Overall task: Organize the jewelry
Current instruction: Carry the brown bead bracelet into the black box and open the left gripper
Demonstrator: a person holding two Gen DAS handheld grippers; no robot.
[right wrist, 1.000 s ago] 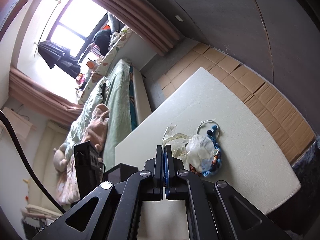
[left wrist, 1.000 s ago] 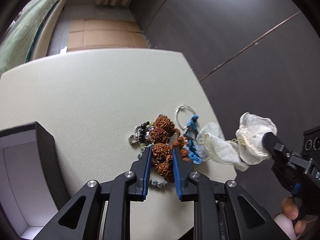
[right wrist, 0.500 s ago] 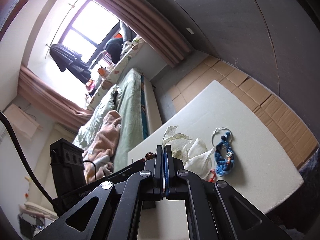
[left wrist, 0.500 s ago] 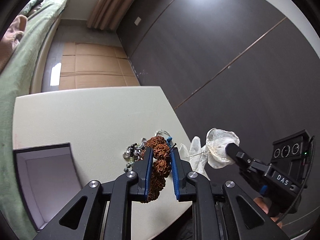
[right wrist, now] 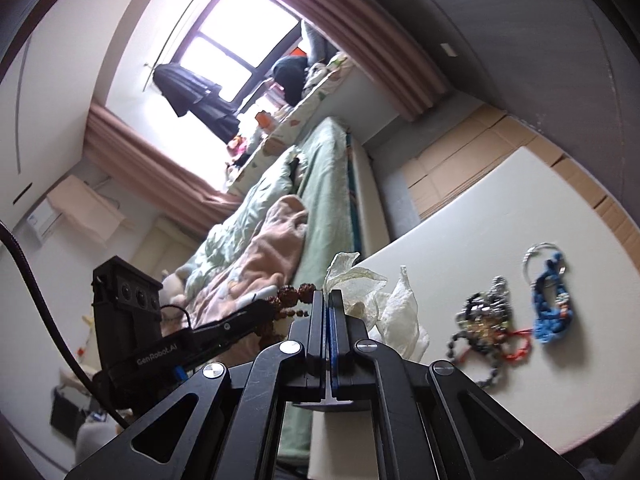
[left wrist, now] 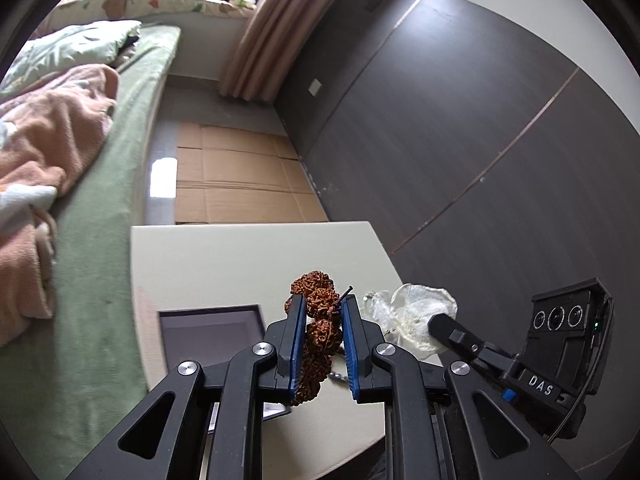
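Knobbly brown seed beads [left wrist: 319, 322], crinkled translucent pouch [left wrist: 416, 312]

Setting: a bedroom in a home. Evidence: a bed with a green quilted cover [left wrist: 100, 208] carrying a rumpled peach fleece blanket [left wrist: 44, 136], dusty-pink pleated curtains [right wrist: 384, 40] framing a bright dark-framed window [right wrist: 236, 40] with a dark garment hanging [right wrist: 192, 92] before it, and a cushioned window ledge cluttered with small belongings [right wrist: 280, 120]. Further: dark wood-grain wall panels [left wrist: 460, 120], flattened brown cardboard sheets on the floor [left wrist: 240, 176], and a cream padded tabletop [left wrist: 248, 256] beside the bed.
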